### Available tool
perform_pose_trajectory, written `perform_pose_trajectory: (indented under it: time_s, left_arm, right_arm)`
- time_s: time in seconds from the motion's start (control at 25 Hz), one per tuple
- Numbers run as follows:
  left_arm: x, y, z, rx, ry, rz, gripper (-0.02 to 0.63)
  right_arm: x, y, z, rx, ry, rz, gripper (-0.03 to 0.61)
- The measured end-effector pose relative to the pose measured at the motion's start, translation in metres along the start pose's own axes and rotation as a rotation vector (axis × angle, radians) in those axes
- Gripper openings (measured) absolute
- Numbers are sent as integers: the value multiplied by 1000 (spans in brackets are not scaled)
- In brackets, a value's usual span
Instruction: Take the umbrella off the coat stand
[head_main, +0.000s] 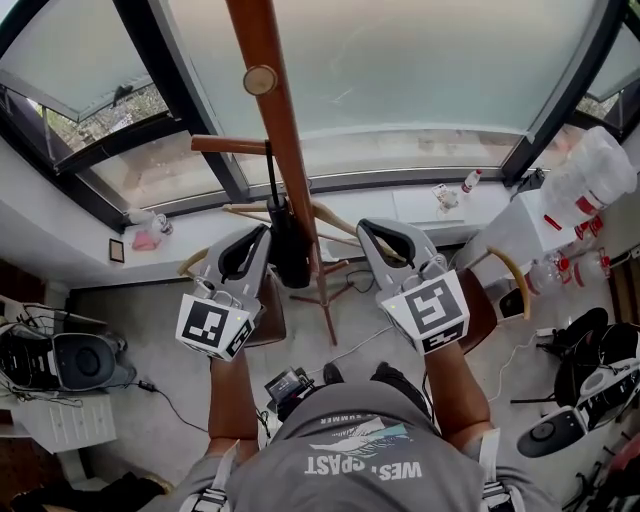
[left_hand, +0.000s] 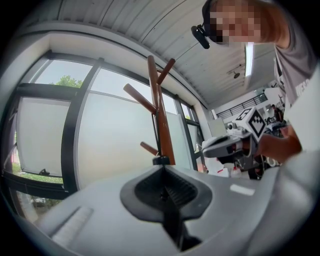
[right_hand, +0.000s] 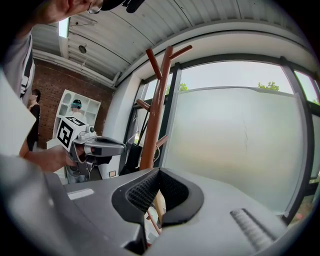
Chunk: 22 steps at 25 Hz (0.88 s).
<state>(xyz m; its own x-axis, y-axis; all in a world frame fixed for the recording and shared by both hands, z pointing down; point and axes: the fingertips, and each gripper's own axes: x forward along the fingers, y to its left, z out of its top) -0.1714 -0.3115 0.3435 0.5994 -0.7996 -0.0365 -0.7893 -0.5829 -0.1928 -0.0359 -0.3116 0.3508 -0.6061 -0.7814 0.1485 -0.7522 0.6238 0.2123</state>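
Note:
The brown wooden coat stand (head_main: 285, 130) rises in front of the window. A folded black umbrella (head_main: 290, 250) hangs against its pole by a thin strap looped over a side peg (head_main: 225, 145). My left gripper (head_main: 263, 233) is shut with nothing in it, its tip just left of the umbrella. In the left gripper view the umbrella's black top (left_hand: 161, 160) sits just beyond the closed jaw tips (left_hand: 162, 170). My right gripper (head_main: 366, 230) is right of the pole. Its jaws (right_hand: 159, 172) stand slightly apart, empty, with a stand leg showing through the gap. The umbrella (right_hand: 131, 157) hangs left of the pole (right_hand: 152, 125).
The windowsill (head_main: 400, 205) carries small bottles and a pink item (head_main: 147, 238). Big water jugs (head_main: 590, 180) stand at the right. A black device (head_main: 70, 360), cables and dark gear (head_main: 585, 390) lie on the floor. Curved wooden chair backs (head_main: 515, 275) flank the stand's legs.

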Motion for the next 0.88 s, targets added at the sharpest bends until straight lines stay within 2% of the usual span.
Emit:
perform_pose_trajectory:
  time_s: [0.28, 0.52, 0.88]
  left_arm:
    - [8, -1, 0, -7, -6, -8, 50]
    - [16, -3, 2, -5, 4, -26, 129]
    - [35, 2, -3, -55, -1, -33, 192]
  right_arm:
    - [5, -10, -2, 3, -1, 3, 2]
    - [15, -14, 5, 1, -15, 36, 2]
    - [28, -26, 0, 1, -12, 62, 2]
